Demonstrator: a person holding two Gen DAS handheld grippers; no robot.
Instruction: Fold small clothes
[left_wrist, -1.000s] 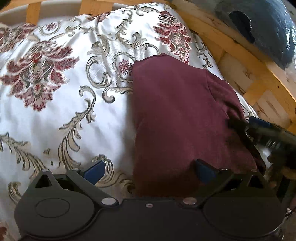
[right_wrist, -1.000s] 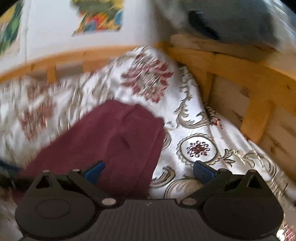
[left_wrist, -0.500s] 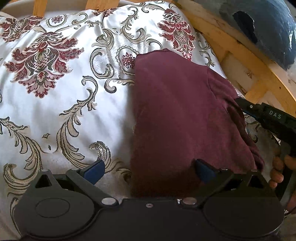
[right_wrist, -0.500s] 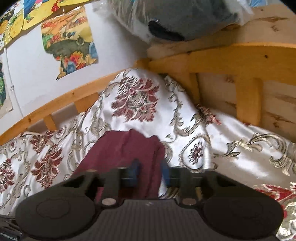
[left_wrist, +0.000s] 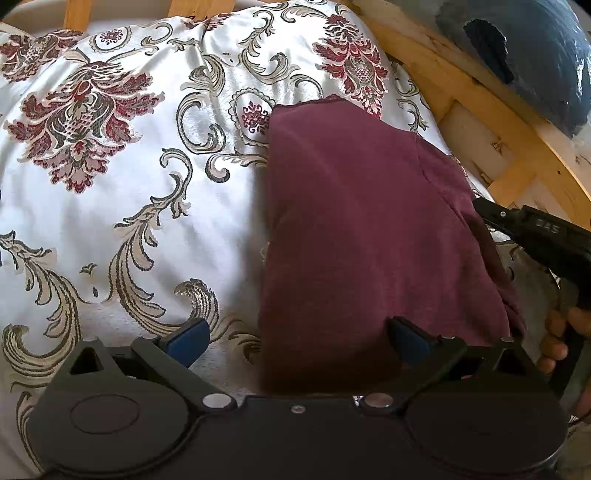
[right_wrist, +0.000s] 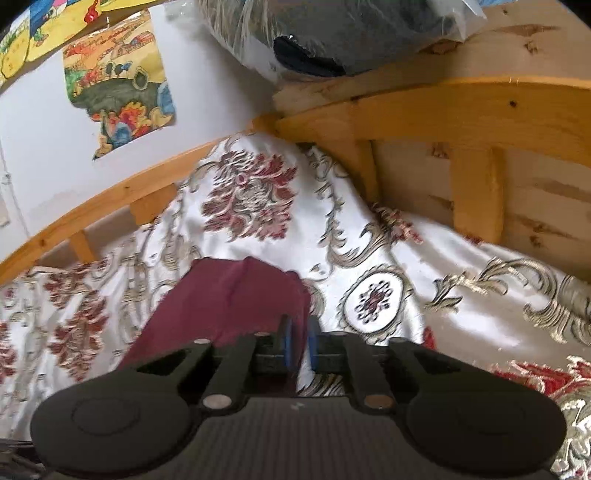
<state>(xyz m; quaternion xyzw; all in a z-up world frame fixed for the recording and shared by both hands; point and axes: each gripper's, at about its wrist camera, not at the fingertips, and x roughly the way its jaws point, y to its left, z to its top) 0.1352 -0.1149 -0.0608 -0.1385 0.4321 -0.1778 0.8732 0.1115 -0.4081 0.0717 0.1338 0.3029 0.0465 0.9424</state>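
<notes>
While you hold both grippers over the bed:
Left gripper (left_wrist: 297, 338): your jaws stand wide open, nothing between them, near edge of the maroon garment (left_wrist: 369, 229) just beyond.
Garment: folded, flat on the floral bedspread (left_wrist: 129, 184), near the wooden bed rail (left_wrist: 480, 99).
Right gripper (right_wrist: 297, 345): your jaws have just been opening, narrow gap now, the garment's edge between the blue pads (right_wrist: 286, 343); whether they press it, you cannot tell.

Soft daylight, satin glare w/ mild shadows – fisheye bend at edges, slight blur.
</notes>
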